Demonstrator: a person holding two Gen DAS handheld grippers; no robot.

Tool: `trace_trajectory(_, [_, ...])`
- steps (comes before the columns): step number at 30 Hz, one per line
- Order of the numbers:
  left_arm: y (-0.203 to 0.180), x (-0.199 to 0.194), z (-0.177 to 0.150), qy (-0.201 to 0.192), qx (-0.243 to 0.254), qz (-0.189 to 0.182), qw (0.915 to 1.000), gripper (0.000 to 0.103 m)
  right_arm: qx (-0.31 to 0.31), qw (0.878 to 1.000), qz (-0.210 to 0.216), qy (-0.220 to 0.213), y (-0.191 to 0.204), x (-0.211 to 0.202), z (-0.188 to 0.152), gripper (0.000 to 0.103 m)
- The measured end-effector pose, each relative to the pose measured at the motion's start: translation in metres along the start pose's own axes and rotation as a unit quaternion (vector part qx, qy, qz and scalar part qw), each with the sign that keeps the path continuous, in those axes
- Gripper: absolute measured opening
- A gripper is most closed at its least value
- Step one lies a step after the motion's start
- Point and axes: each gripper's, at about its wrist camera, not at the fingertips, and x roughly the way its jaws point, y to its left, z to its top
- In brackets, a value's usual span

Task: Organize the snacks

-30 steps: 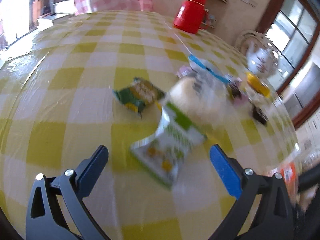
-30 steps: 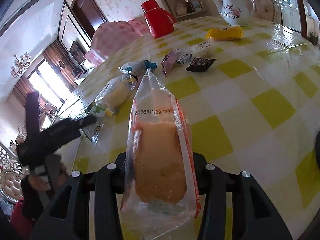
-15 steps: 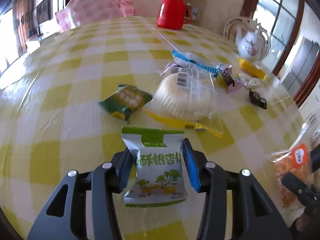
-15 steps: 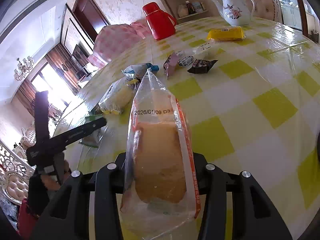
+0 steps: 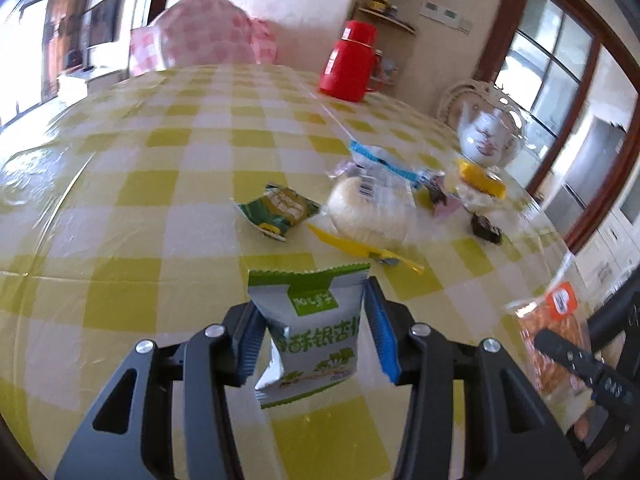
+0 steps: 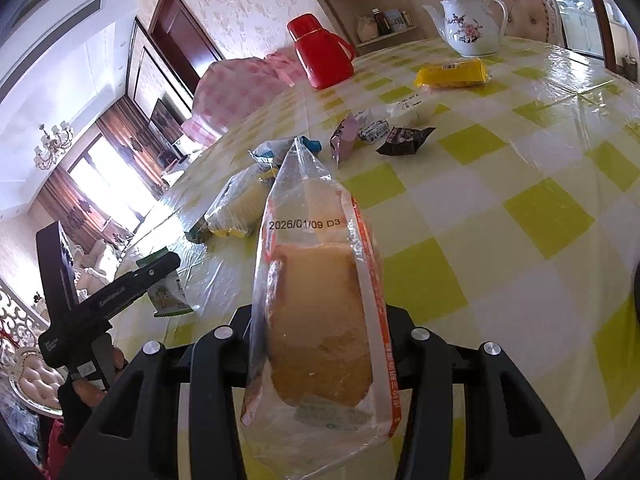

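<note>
In the left wrist view the left tongs (image 5: 314,338) pinch a green-and-white snack packet (image 5: 314,334) above the checked table (image 5: 120,216), while in the right wrist view the right tongs (image 6: 320,344) clamp a clear bread bag (image 6: 320,312) upright over that table.

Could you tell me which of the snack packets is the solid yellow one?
The yellow packet lying nearest the white teapot; the others are green, clear, purple or dark.
</note>
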Motion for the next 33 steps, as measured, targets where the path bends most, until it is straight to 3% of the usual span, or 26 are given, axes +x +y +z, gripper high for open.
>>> trace_trajectory(2, [-0.002,0.003,-0.002,0.016,0.005,-0.006,0.9998,0.049,0.000,1.000,-0.002,0.002,0.000,0.000,0.000,0.044])
trace_trajectory(4, [-0.003,0.006,-0.003,0.025,0.007,0.002,0.9997,0.078,0.000,1.000,-0.002,0.002,0.000,0.000,0.000,0.044])
trace_trajectory(5, [-0.004,0.007,-0.003,0.027,0.010,0.006,0.9996,0.082,0.001,1.000,-0.002,0.001,0.000,0.000,0.000,0.044])
trace_trajectory(9, [-0.013,0.016,-0.007,0.059,0.040,0.016,0.9973,0.084,0.000,1.000,-0.003,0.002,0.001,0.000,0.000,0.044])
trace_trajectory(12, [-0.010,0.023,-0.007,0.075,0.034,0.025,0.9963,0.084,0.000,1.000,-0.003,0.002,0.001,0.001,0.000,0.044])
trace_trajectory(16, [-0.015,0.027,-0.007,0.082,0.050,0.033,0.9948,0.085,0.000,1.000,-0.003,0.003,0.001,0.000,0.000,0.044])
trace_trajectory(18, [-0.023,0.029,-0.009,0.088,0.074,0.032,0.9929,0.084,0.000,1.000,-0.003,0.003,0.001,0.000,0.000,0.044])
trace_trajectory(19, [-0.028,0.029,-0.011,0.087,0.089,0.031,0.9917,0.063,-0.001,1.000,-0.003,0.003,0.002,0.000,0.000,0.044])
trace_trajectory(20, [-0.030,0.028,-0.012,0.084,0.098,0.041,0.9908,0.051,-0.001,1.000,-0.002,0.003,0.002,0.001,0.000,0.044])
trace_trajectory(21, [-0.033,0.027,-0.014,0.083,0.111,0.045,0.9894,0.048,-0.002,1.000,0.000,0.002,0.002,0.000,0.000,0.044])
trace_trajectory(23, [-0.032,0.021,-0.014,0.074,0.108,0.027,0.9911,0.048,-0.002,1.000,0.003,0.000,0.001,0.000,0.000,0.044])
trace_trajectory(28, [-0.008,-0.004,-0.012,0.021,0.049,0.017,0.9984,0.047,-0.002,1.000,0.008,-0.004,0.001,-0.001,0.000,0.044])
trace_trajectory(33, [0.014,-0.028,-0.017,-0.017,-0.006,0.002,0.9998,0.047,-0.002,1.000,0.014,-0.015,0.006,-0.007,-0.006,0.044])
